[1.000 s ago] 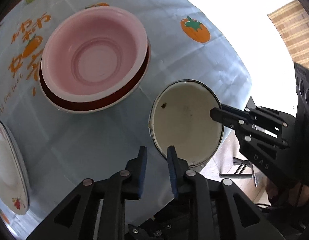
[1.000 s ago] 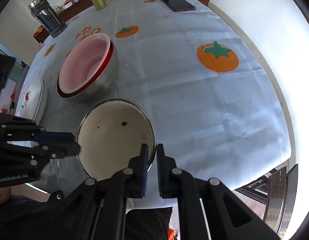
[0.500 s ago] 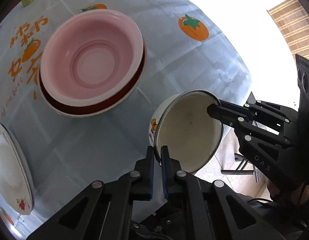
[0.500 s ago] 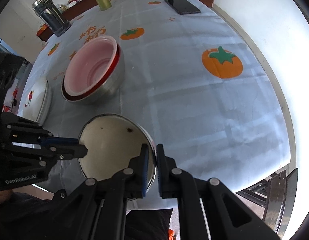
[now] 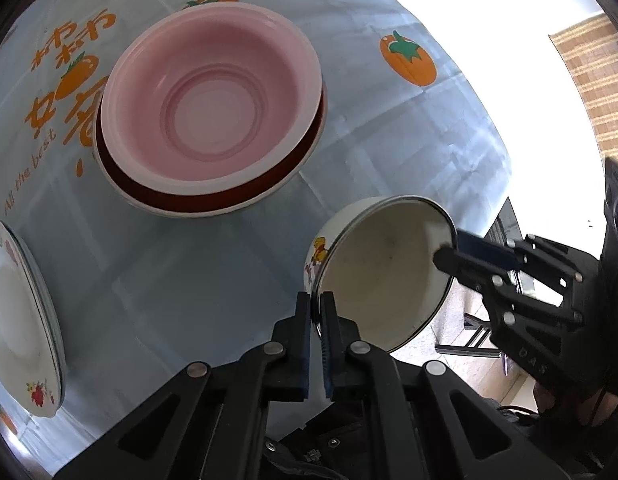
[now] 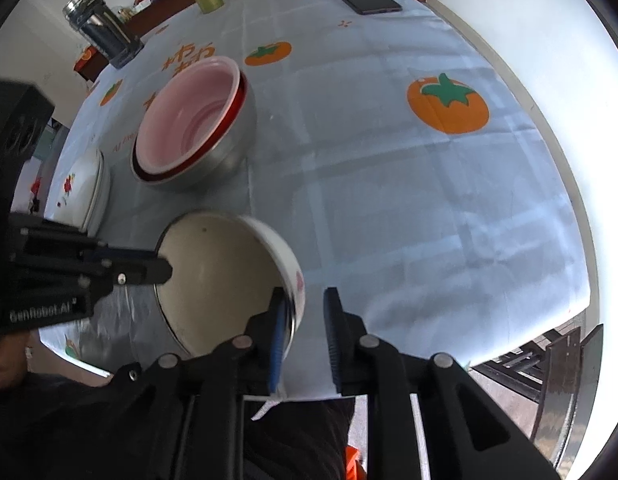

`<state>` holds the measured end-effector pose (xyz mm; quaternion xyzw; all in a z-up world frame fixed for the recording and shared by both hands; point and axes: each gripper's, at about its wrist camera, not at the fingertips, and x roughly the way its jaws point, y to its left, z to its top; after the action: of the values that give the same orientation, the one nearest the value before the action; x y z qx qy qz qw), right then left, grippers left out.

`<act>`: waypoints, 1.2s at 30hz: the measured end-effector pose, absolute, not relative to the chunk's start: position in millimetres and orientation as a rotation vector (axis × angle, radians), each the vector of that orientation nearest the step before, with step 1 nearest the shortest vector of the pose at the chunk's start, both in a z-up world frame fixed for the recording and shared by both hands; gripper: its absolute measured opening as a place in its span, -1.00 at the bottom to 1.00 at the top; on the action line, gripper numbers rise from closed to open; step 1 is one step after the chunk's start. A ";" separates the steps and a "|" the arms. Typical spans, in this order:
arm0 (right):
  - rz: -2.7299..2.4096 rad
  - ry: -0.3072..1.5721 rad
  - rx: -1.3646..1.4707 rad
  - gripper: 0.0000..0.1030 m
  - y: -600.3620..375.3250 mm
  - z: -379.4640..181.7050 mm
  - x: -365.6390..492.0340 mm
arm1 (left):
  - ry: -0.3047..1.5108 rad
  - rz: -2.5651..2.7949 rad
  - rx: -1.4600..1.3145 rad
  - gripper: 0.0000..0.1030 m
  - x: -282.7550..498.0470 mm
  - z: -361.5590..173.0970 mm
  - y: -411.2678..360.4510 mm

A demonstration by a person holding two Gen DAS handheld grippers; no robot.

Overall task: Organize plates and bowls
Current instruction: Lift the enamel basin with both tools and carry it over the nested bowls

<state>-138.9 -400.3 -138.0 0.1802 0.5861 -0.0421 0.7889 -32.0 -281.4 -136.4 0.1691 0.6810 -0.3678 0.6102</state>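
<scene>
above the tablecloth point(image 5: 189, 280), downward-tilted left fingers point(image 5: 316, 312) clamped on enamel bowl point(image 5: 389, 272) rim, right fingers point(image 6: 305, 308) parted.

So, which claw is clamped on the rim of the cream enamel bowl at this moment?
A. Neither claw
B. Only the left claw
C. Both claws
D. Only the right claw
B. The left claw is shut on the rim of the cream enamel bowl, while the right claw has just been opening, its pads apart and no longer pinching the rim.
</scene>
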 end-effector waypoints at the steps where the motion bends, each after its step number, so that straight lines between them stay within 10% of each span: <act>1: -0.087 1.267 0.392 -0.62 -399.7 -138.1 -140.6 | 1.577 -0.843 0.390 -0.90 -31.4 -137.6 -281.3; 9: -0.071 1.262 0.399 -0.92 -394.8 -136.3 -144.7 | 1.610 -0.864 0.370 -0.90 -33.4 -134.3 -279.4; 36: -0.001 1.073 0.274 -0.90 -384.0 -55.0 -71.7 | 1.391 -0.795 0.249 -0.88 13.1 -51.9 -236.4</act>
<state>-71.7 -384.0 -55.0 0.1303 0.5095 -0.0003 0.8505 13.1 -236.4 -51.9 0.1113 0.6218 -0.3554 0.6890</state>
